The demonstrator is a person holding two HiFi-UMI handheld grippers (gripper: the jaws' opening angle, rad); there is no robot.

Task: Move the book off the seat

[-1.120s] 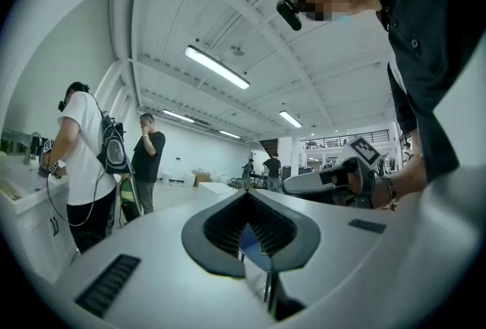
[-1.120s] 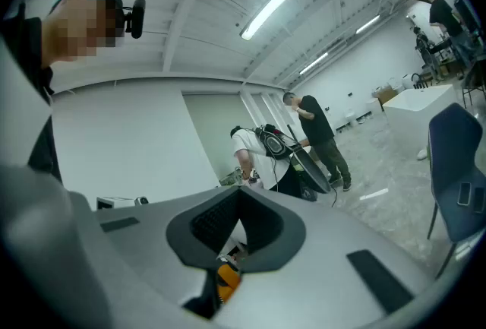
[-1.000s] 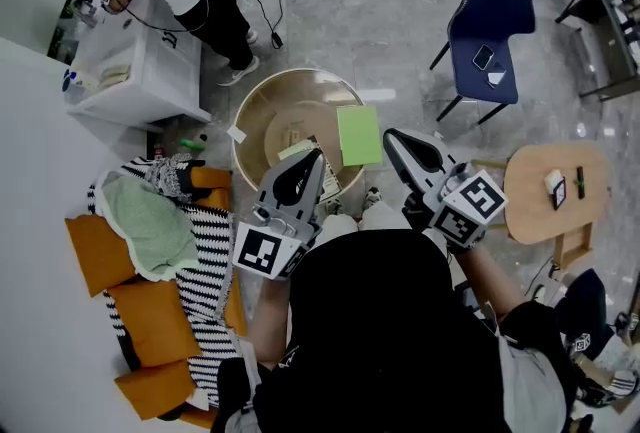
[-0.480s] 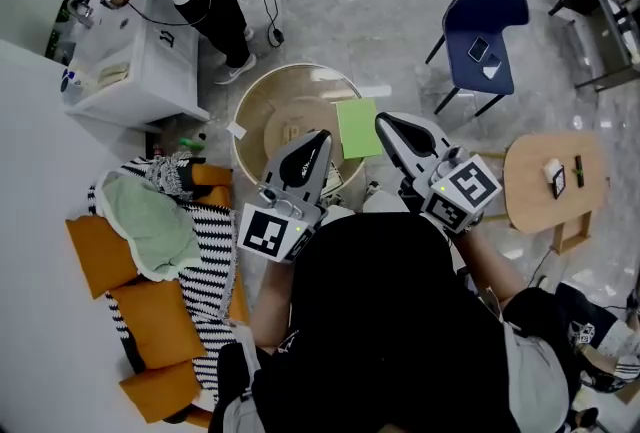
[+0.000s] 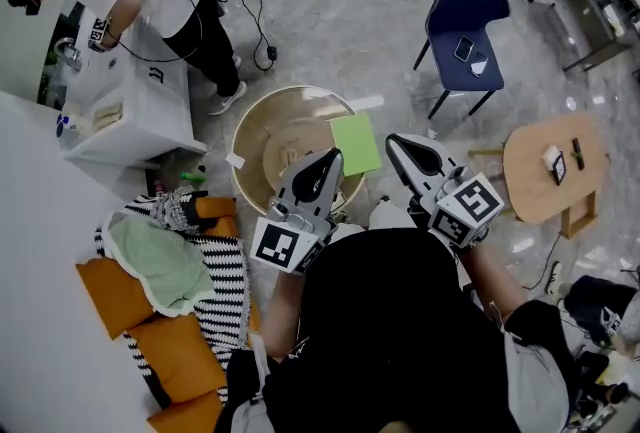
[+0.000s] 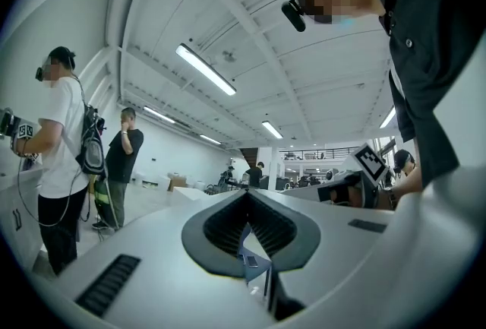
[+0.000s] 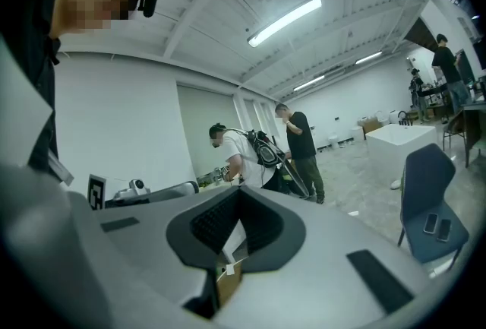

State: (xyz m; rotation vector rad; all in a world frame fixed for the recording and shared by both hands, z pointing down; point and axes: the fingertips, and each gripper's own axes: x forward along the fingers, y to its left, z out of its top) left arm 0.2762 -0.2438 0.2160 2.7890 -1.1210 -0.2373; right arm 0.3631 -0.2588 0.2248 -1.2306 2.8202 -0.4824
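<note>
Book (image 5: 355, 143): thin, square, plain light green, flat at the rim of a round wooden tub (image 5: 262, 121), near and between the tips of 2 grippers. 1 book, 1 tub, 1 navy chair (image 5: 465, 1). Left gripper (image 5: 330, 159) and right gripper (image 5: 397, 143) both closed, gripping nothing. Book seen in head view only; ceiling lights (image 7: 282, 21) in gripper views only.
</note>
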